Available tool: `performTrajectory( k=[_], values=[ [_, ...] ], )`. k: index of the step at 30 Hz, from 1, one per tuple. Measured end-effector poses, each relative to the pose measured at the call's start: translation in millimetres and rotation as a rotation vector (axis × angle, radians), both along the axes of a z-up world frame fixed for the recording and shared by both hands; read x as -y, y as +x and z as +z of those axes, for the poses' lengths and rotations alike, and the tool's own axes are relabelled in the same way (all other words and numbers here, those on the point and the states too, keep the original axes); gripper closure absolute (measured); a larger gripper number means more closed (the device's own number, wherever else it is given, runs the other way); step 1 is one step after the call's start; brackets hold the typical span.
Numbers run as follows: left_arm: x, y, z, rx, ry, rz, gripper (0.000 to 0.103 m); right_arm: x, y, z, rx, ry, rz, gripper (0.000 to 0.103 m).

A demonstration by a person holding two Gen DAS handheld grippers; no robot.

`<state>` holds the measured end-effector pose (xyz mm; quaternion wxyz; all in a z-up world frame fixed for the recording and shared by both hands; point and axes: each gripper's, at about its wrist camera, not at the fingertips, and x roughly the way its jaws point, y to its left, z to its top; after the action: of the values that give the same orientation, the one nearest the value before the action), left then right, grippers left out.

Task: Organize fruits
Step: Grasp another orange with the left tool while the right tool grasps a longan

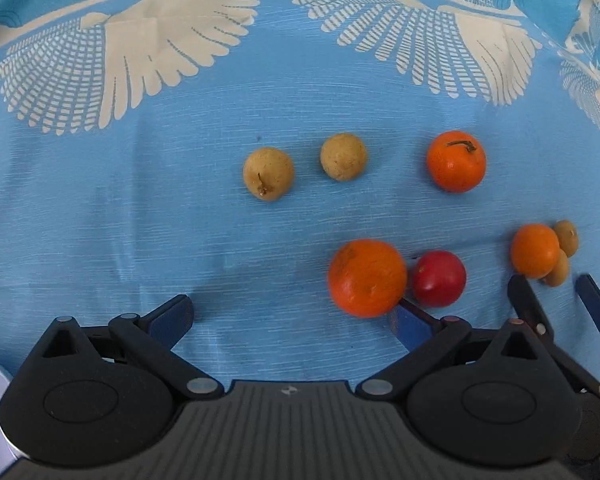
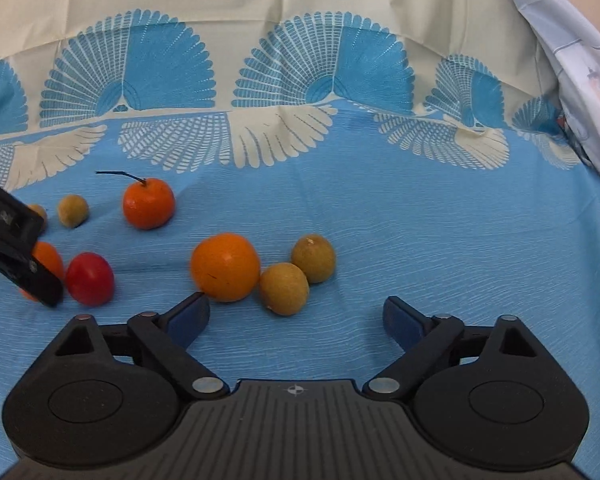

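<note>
Eight fruits lie scattered on a blue cloth [image 1: 100, 220] with cream fan patterns. Both pairs of jaws stand wide open and hold nothing.

Seen from the left gripper [image 1: 292, 320], two tan round fruits [image 1: 268, 174] [image 1: 343, 157] sit side by side well ahead of the jaws. An orange with a stem [image 1: 456, 161] lies farther to their right. A large orange [image 1: 367, 278] rests just at the tip of the right-hand blue finger, touching a red fruit [image 1: 439, 279] on its right side. Neither sits between the fingers.

Seen from the right gripper [image 2: 296, 318], a smaller orange [image 2: 225, 267] rests just ahead of the left-hand blue finger, near its tip. A brown round fruit [image 2: 284, 289] touches the orange's right side, just ahead of the gap between the fingers. Another brown fruit [image 2: 313, 258] sits close behind it. The red fruit and stemmed orange lie far off to the left, beside the other gripper's black body.
</note>
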<state>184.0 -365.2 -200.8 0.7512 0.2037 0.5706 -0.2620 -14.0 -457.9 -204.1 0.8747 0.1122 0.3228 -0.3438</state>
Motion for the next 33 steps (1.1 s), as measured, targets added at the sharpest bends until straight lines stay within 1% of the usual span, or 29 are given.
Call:
performTrajectory(
  k=[1, 2, 3, 4, 7, 10, 15, 17, 19, 21, 24, 26, 27, 28, 29, 30, 32, 33],
  values=[
    [0, 0, 0, 0.003, 0.003, -0.001, 0.000, -1, 1, 1, 0.003, -0.003, 0.022, 0.025],
    [-1, 1, 1, 0.001, 0.004, -0.001, 0.000, -3, 2, 2, 0.002, -0.007, 0.046, 0.030],
    [-1, 2, 1, 0.001, 0.004, -0.003, 0.000, -4, 3, 3, -0.001, -0.008, 0.067, 0.037],
    [-2, 2, 3, 0.002, 0.002, -0.005, 0.000, -4, 3, 4, -0.002, -0.011, 0.076, 0.040],
    [-4, 3, 9, 0.013, -0.008, -0.009, 0.000, -3, 3, 5, -0.005, -0.009, 0.080, 0.040],
    [-2, 3, 17, 0.029, -0.032, -0.021, 0.000, 0, 1, 5, -0.019, -0.018, 0.054, 0.040],
    [4, 8, 25, 0.021, -0.062, 0.013, 0.000, 1, 0, 4, -0.013, -0.022, 0.035, 0.040],
    [6, 12, 22, 0.006, -0.066, 0.030, 0.000, 2, 0, 3, -0.008, -0.021, 0.030, 0.040],
    [10, 17, 13, -0.028, -0.060, 0.049, 0.000, 3, 1, 2, -0.002, -0.020, 0.026, 0.039],
    [12, 19, 9, -0.029, -0.064, 0.080, 0.000, 2, 2, 2, -0.003, -0.023, 0.027, 0.037],
    [15, 26, 6, -0.061, -0.053, 0.105, 0.000, 2, 1, 2, 0.000, -0.021, 0.028, 0.037],
    [21, 26, 7, -0.065, -0.011, 0.096, 0.000, 1, 1, 2, -0.002, -0.020, 0.031, 0.040],
    [24, 25, 8, -0.059, 0.011, 0.087, 0.001, 1, 1, 3, -0.002, -0.018, 0.041, 0.050],
    [25, 22, 10, -0.056, 0.015, 0.076, 0.005, 0, 1, 4, 0.000, -0.013, 0.057, 0.073],
    [24, 19, 15, -0.069, -0.015, 0.063, 0.022, -1, 1, 5, -0.010, -0.018, 0.053, 0.077],
    [23, 16, 19, -0.085, -0.042, 0.056, 0.039, -1, 1, 6, -0.011, -0.011, 0.052, 0.077],
    [20, 10, 28, -0.101, -0.079, 0.038, 0.062, 4, -3, 8, 0.008, 0.018, 0.026, 0.077],
    [20, 7, 31, -0.094, -0.076, 0.029, 0.062, 7, -5, 9, 0.012, 0.022, 0.015, 0.077]
  ],
)
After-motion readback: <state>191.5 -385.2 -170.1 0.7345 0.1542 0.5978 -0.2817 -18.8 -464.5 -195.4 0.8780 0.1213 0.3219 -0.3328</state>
